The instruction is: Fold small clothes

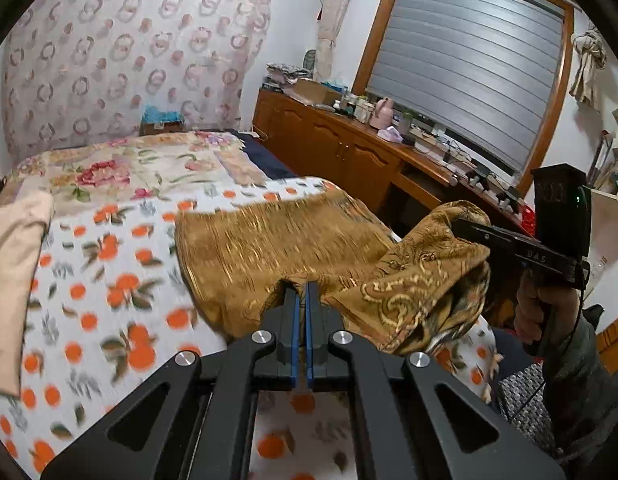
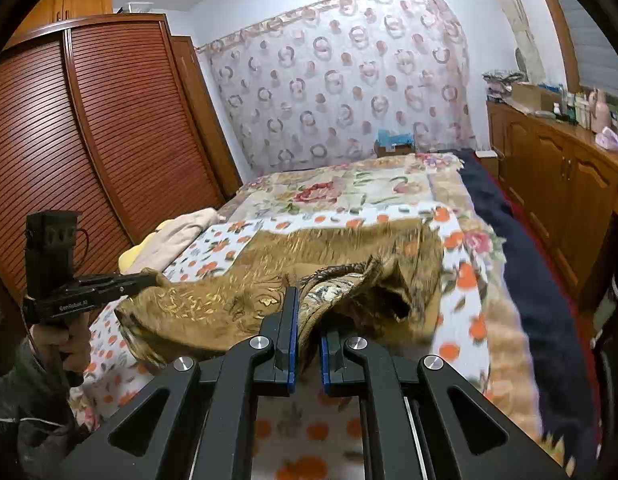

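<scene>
A brown and gold patterned garment [image 1: 285, 240] lies on the bed, its near edge lifted. My left gripper [image 1: 302, 292] is shut on the garment's near edge. In the left wrist view my right gripper [image 1: 459, 226] is to the right, shut on a bunched corner of the cloth. In the right wrist view my right gripper [image 2: 307, 316] pinches a fold of the garment [image 2: 349, 248] between its blue pads [image 2: 291, 340]. My left gripper [image 2: 151, 278] shows at the left there, holding the other corner.
The bed has an orange-print sheet [image 1: 109, 280] and a floral quilt [image 1: 121, 168] behind. A beige garment [image 1: 13, 264] lies at the bed's left edge. A wooden sideboard [image 1: 349, 148] with clutter runs along the right. A slatted wardrobe [image 2: 89, 140] stands on the left.
</scene>
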The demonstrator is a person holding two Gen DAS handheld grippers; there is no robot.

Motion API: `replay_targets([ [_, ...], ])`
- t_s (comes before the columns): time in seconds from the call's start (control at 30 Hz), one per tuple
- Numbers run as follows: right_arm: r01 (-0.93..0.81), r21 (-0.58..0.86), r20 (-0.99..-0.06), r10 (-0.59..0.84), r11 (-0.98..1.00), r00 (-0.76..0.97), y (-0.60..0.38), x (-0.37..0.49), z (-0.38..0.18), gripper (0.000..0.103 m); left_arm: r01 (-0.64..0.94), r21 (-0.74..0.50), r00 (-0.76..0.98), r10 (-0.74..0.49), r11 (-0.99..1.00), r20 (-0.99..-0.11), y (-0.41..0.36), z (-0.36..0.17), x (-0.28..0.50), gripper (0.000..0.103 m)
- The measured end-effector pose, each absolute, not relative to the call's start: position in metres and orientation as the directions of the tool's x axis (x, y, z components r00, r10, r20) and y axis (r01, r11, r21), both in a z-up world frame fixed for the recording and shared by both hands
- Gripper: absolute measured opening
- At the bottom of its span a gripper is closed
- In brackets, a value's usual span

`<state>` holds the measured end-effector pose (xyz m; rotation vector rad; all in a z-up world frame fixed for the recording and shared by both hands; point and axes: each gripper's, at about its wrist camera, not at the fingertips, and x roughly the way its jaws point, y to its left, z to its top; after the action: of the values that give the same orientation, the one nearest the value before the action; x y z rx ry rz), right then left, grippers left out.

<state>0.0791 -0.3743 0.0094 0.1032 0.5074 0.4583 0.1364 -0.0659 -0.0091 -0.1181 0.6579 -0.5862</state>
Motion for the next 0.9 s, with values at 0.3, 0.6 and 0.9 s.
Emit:
replay_targets([
  [0.3,-0.393,0.181,-0.485,0.429,0.902,0.762,-0.359,0.150,0.008,0.008,0.439,-0.289,0.632,-0.521,0.851,-0.573,-0.069,-0.008,0.198,0.003],
  [0.6,-0.353,0.140,-0.534,0.371,0.925,0.760,-0.348,0.200,0.011,0.015,0.377,-0.293,0.625,-0.475,0.879,-0.619,-0.066,-0.020,0.258,0.003],
  [0.9,-0.339,0.151,-0.554,0.364,0.929,0.749,-0.340,0.211,0.019,0.045,0.349,-0.289,0.612,-0.450,0.891,-0.651,-0.066,-0.038,0.280,0.003],
])
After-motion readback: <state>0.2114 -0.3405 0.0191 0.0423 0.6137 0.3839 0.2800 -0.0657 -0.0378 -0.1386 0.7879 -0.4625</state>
